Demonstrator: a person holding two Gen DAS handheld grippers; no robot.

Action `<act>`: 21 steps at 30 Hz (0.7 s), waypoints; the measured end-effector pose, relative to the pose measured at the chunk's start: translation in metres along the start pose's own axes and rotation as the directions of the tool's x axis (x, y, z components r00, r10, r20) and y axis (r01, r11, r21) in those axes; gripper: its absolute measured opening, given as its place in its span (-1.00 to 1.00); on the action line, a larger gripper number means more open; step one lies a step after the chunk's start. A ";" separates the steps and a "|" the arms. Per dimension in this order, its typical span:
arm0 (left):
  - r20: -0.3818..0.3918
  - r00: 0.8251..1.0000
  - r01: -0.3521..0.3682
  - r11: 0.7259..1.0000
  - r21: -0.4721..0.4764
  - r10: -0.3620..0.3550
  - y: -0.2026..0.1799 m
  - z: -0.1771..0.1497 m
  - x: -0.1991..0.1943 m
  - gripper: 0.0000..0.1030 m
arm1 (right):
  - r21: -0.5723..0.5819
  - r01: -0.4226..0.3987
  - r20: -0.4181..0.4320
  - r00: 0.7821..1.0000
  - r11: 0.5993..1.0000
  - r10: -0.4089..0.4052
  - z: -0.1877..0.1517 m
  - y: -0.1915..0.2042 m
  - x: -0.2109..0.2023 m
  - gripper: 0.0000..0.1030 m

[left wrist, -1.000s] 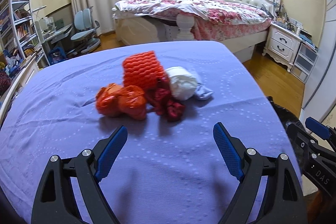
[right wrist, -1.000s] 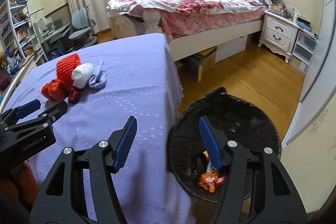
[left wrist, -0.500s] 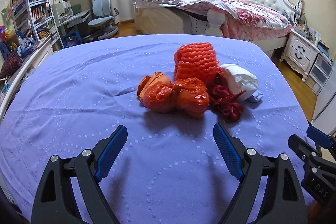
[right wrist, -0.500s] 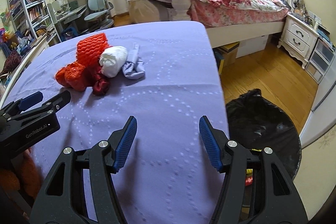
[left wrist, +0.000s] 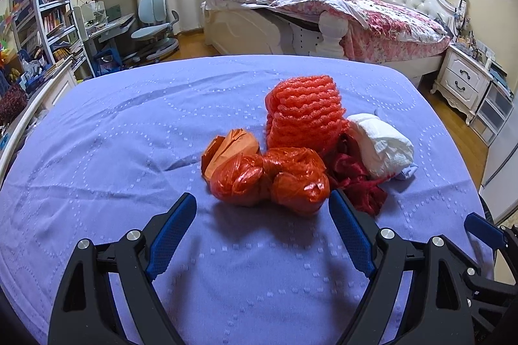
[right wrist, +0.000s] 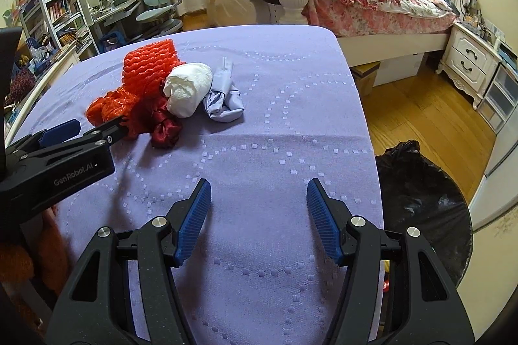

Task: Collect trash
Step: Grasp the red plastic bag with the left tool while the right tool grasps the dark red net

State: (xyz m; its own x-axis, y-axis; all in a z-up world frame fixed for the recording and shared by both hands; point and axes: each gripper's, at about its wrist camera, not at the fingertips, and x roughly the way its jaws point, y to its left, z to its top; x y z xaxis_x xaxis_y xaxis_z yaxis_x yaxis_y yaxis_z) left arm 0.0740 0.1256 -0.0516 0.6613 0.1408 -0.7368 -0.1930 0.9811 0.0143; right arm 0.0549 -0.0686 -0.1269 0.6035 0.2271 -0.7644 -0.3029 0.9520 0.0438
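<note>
Since a second ago, we see both grippers swung toward the trash heap: in the left wrist view the pile has drawn much closer, and in the right wrist view the black-lined trash bin [right wrist: 424, 202] has slid from between the fingers to the right edge.

Nearest us, the left gripper [left wrist: 262, 199] stands with its jaws wide apart and nothing between them, its blue pads [left wrist: 171, 230] just short of the pile. The right gripper [right wrist: 257, 186] is about half spread, also empty, over bare purple tablecloth [right wrist: 275, 92], well apart from the pile.

Closest in the pile is the crumpled orange plastic bag [left wrist: 268, 180], lying on the cloth right before the left gripper's fingertips. Touching it on the right is a dark red crumpled wad [left wrist: 359, 180]. Behind the bag rises the orange foam net sleeve [left wrist: 304, 115], upright, leaning against the white crumpled tissue [left wrist: 382, 147] to the right of it. Beyond the tissue, a pale blue crumpled cloth [right wrist: 223, 99] lies touching it.

Beside the table, right of the pile, the bin sits on the wooden floor [right wrist: 421, 105]. Far behind the pile stand a bed [left wrist: 356, 8] with floral bedding and a white nightstand [left wrist: 463, 79].
</note>
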 end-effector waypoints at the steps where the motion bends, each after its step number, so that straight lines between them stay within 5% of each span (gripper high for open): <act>1: -0.002 1.000 0.004 1.000 0.000 -0.004 0.000 0.001 0.001 0.62 | -0.002 0.000 0.000 1.000 1.000 0.000 0.001 0.001 0.001 0.17; 3: 0.002 1.000 0.011 1.000 0.004 -0.011 0.001 0.002 0.000 0.62 | -0.006 -0.001 -0.001 1.000 1.000 0.001 0.004 0.001 0.003 0.17; 5: 0.008 1.000 0.021 1.000 0.014 -0.022 0.000 0.001 -0.001 0.34 | -0.012 -0.004 -0.004 1.000 1.000 0.004 0.006 0.003 0.005 0.17; 8: 0.008 0.999 0.034 0.999 0.033 -0.034 -0.001 0.000 -0.001 0.26 | -0.019 -0.009 -0.006 1.000 1.000 0.009 0.007 0.006 0.007 0.17; 21: 0.008 0.999 0.052 0.998 0.021 -0.052 0.019 -0.009 -0.012 0.21 | -0.066 -0.030 -0.019 0.999 0.997 0.029 0.011 0.028 0.012 0.17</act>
State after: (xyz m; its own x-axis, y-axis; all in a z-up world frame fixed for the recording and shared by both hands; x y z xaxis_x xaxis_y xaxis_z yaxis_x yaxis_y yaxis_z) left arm 0.0554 0.1412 -0.0486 0.6762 0.0909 -0.7311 -0.1436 0.9896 -0.0097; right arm 0.0621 -0.0363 -0.1279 0.5802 0.2503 -0.7751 -0.3685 0.9293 0.0242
